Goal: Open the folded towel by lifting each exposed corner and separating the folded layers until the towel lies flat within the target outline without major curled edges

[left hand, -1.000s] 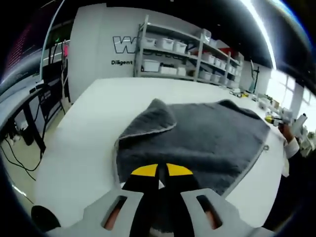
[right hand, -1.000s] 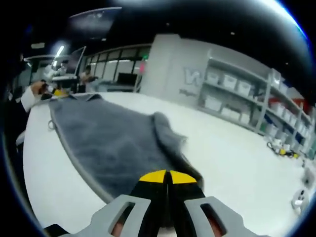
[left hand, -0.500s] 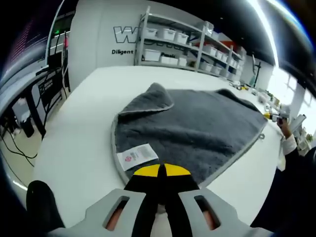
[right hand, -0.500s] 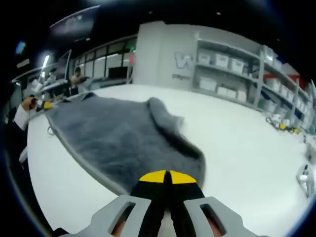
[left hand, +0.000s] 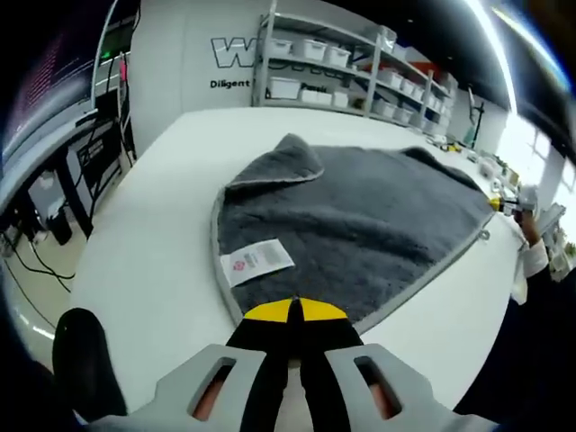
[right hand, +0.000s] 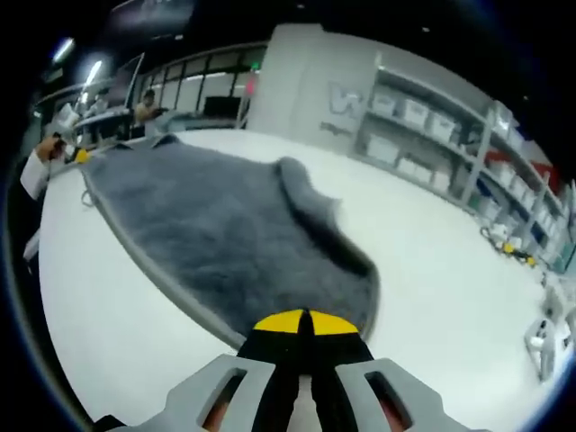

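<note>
A dark grey towel [left hand: 360, 225] lies spread on the white table [left hand: 153, 270], with a white label [left hand: 255, 262] facing up near me. Its far left corner [left hand: 286, 160] is still folded over onto itself. My left gripper [left hand: 294, 310] is shut where the towel's near corner meets its tips. In the right gripper view the same towel [right hand: 207, 234] stretches away, with the folded corner [right hand: 306, 193] as a raised hump. My right gripper [right hand: 304, 321] is shut on that near corner. The right gripper [left hand: 506, 204] also appears at the towel's far right corner, in a white-sleeved hand.
Shelves with white bins [left hand: 315, 72] stand behind the table beside a lettered wall [left hand: 238, 54]. The table's left edge drops to a floor with cables [left hand: 36, 261], and a dark shoe [left hand: 85, 369] is there. Small objects [right hand: 540, 337] sit on the table's right side.
The towel's near left corner has come down from a raised bunch to lie flat, baring the white label. Both views have shifted back and higher over the table.
</note>
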Available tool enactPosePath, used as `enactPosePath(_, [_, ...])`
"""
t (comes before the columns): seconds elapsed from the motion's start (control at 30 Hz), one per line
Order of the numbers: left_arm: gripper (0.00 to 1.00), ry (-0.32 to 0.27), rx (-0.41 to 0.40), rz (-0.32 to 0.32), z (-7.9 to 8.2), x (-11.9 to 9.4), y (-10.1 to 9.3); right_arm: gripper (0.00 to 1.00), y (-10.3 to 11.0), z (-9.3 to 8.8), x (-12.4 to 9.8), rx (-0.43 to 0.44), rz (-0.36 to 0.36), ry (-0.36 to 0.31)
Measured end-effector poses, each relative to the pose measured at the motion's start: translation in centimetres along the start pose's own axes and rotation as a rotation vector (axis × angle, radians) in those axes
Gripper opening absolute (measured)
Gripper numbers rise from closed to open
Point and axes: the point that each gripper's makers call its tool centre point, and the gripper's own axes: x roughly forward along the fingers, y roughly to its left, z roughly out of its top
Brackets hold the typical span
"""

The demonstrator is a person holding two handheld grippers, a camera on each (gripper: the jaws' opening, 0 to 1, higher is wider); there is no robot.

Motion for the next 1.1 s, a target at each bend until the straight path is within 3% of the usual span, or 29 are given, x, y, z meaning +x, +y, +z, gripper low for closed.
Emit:
enactPosePath(0.43, [0.00,0.021,-0.026,0.028,-0.6,-0.7,0.1,0.00,0.8,-0.2,-0.8,0.022,0.027,0.003])
enactPosePath(1.1, [0.00,0.037,-0.044,0.078,-0.9,-1.4,1.5,0.00,2.4,-0.9,-2.3,0.034,0.119,0.071])
